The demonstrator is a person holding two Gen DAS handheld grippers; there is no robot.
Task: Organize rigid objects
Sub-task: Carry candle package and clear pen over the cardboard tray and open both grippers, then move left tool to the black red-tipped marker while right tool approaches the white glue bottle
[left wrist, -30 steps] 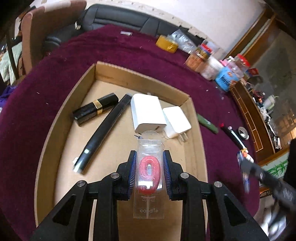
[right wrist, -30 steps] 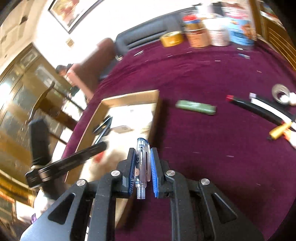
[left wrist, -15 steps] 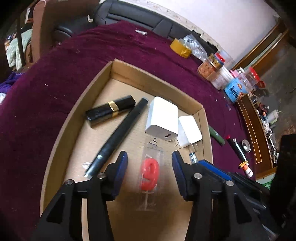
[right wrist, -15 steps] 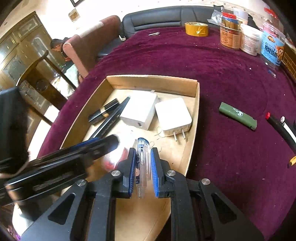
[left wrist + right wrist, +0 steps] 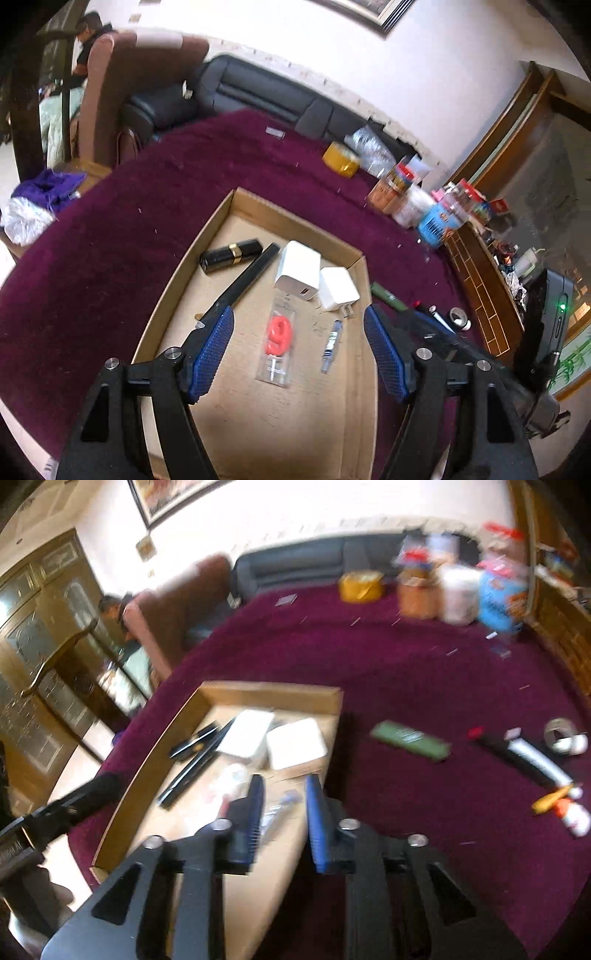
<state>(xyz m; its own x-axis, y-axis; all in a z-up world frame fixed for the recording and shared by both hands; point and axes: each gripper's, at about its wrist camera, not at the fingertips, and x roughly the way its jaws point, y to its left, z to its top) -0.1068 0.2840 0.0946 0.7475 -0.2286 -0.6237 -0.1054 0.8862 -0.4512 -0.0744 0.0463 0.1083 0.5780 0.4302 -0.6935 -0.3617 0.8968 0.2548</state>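
A shallow cardboard tray lies on the dark red tablecloth. In it are a black and gold lipstick, a long black pen, two white chargers, a red "9" candle in a clear packet and a clear pen. My left gripper hovers above the candle packet, its jaws opening, with nothing pressed between the pads. My right gripper hangs over the tray's right side, jaws opening. The clear pen lies loose on the tray floor below them.
On the cloth right of the tray lie a green lighter, a black marker with a red cap, a small tape roll and a yellow item. Jars and a yellow tape roll stand at the back edge.
The left gripper let go of the candle packet, which now lies in the tray, and rose back. The right gripper carried the clear pen over the tray and released it there.
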